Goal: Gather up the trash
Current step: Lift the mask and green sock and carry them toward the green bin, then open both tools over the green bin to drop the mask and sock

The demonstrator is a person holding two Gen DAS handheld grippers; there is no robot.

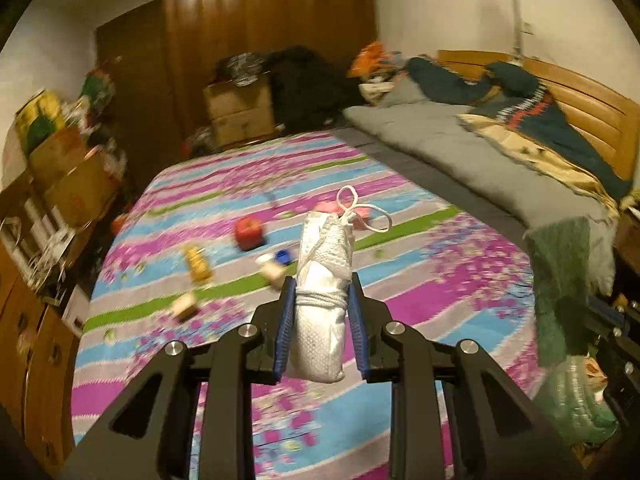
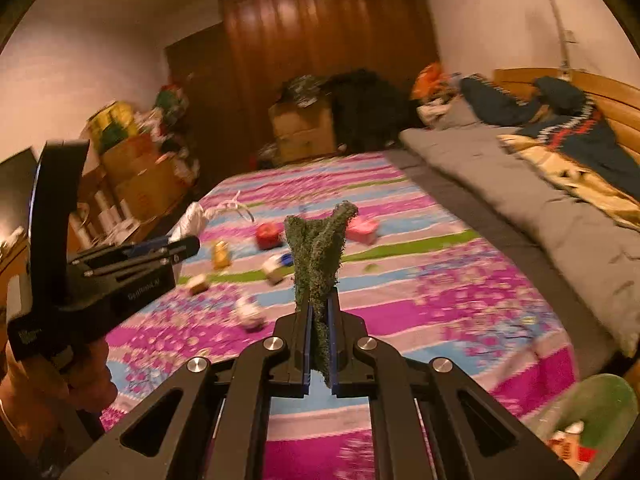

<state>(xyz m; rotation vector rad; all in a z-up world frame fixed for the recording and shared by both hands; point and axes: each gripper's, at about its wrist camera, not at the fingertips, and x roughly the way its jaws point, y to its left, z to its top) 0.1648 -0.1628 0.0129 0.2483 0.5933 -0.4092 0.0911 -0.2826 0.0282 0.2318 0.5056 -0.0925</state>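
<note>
- A white bundle (image 1: pixel 322 300), wound with cord, was gripped between the narrow left tongs (image 1: pixel 321 300) and held above the near edge of the bed (image 1: pixel 420 280).
- A red container (image 1: pixel 249 233) and small packets were seen scattered across the middle of the bed.
- A green scrap (image 2: pixel 318 276) was pinched by the closed right tongs (image 2: pixel 319 312) above the bed.

Your left gripper (image 1: pixel 322 300): bundle (image 1: pixel 322 300) between its fingers, above the bed (image 1: pixel 400 320).
Your right gripper (image 2: pixel 320 328): cloth (image 2: pixel 318 256) pinched, right of the left one.
On the bed ahead: box (image 1: pixel 249 233), bottle (image 1: pixel 197 265), carton (image 2: pixel 363 229) behind.
Bed's right: blanket (image 1: pixel 460 152).
Far end: wardrobe (image 1: pixel 264 20).
Near right: bag (image 2: pixel 592 416).
</note>
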